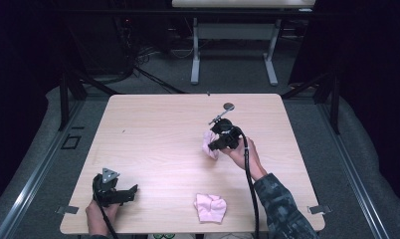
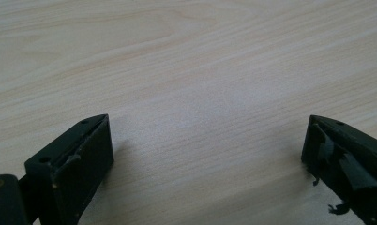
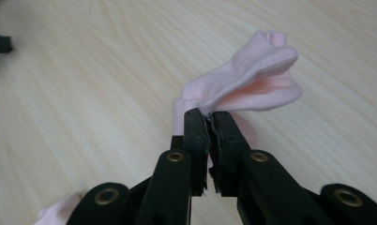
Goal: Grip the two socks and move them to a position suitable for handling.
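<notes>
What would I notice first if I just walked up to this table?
Probably the right hand-held gripper, shut on a pink sock near the middle of the wooden table. Another pink sock lies at the near edge, and the left hand-held gripper rests open at the near left corner.

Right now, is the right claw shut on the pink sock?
Shut: the right claw pinches the pink sock between closed jaws, above the table.

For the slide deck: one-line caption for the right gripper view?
Right tongs shut on a pink sock, lifting it above the wooden table.
</notes>
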